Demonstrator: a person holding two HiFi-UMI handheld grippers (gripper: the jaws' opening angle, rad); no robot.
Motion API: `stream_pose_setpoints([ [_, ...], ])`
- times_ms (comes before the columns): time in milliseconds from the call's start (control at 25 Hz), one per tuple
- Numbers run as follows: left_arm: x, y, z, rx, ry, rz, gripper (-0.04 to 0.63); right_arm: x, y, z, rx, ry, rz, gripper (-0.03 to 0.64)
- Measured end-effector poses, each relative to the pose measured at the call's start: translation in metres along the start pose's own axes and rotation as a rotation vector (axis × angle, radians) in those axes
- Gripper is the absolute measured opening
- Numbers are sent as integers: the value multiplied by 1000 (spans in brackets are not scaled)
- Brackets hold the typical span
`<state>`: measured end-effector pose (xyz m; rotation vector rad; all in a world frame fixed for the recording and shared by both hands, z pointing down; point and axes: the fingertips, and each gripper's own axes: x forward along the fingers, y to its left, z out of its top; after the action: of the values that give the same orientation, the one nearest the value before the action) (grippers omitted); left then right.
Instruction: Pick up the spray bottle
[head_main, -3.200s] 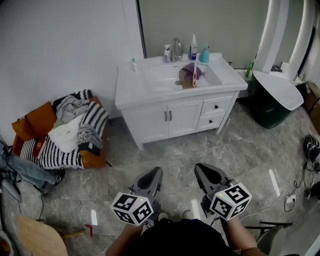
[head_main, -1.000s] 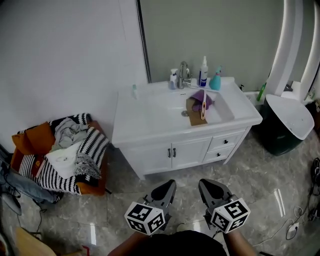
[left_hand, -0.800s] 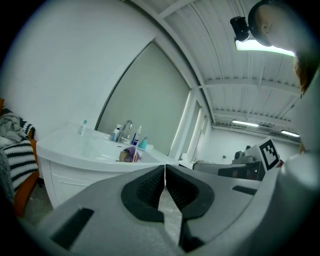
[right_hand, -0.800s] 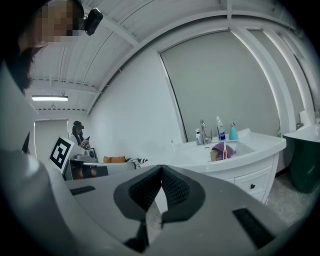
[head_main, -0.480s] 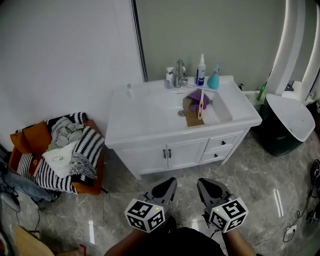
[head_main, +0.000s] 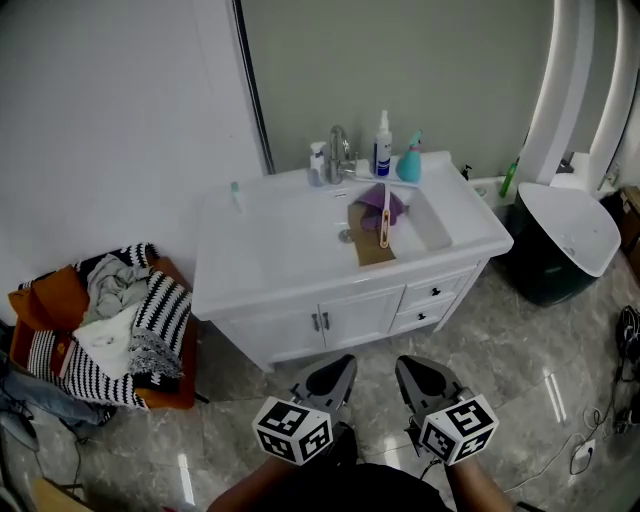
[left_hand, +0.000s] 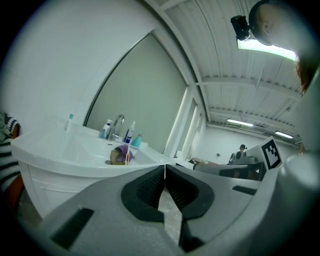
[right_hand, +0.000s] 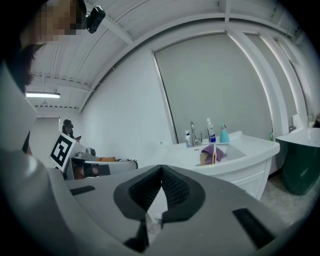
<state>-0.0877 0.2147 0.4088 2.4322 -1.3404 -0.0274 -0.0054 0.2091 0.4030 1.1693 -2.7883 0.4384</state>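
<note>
Left gripper (head_main: 333, 370) and right gripper (head_main: 418, 372) are each showing a smooth grey shell, rounded and tapering like a beak. Black ribbed pads (left_hand: 145, 188) are lining the inner faces, set in scooped hollows. Slots are showing in the grey flanks. Each is carrying a white cube (head_main: 293, 432) bearing black square markers. Person is wearing a dark top (head_main: 350, 490).

Bathroom corner, probably a mock-up inside a larger hall. White vanity cabinet (head_main: 300, 325) with sink, faucet (head_main: 337, 152) and toiletry bottles (head_main: 383, 135); marble-look floor tiles (head_main: 520, 350). Also noted: high open ceiling with strip lights (left_hand: 262, 47); loose cables (head_main: 628, 335) on the floor.
</note>
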Motion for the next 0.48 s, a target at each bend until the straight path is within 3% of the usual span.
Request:
stream_pose_setpoints([
  [480,62,35,16,-10,52,-56,11,50,-50,15,44,10,-63,6],
])
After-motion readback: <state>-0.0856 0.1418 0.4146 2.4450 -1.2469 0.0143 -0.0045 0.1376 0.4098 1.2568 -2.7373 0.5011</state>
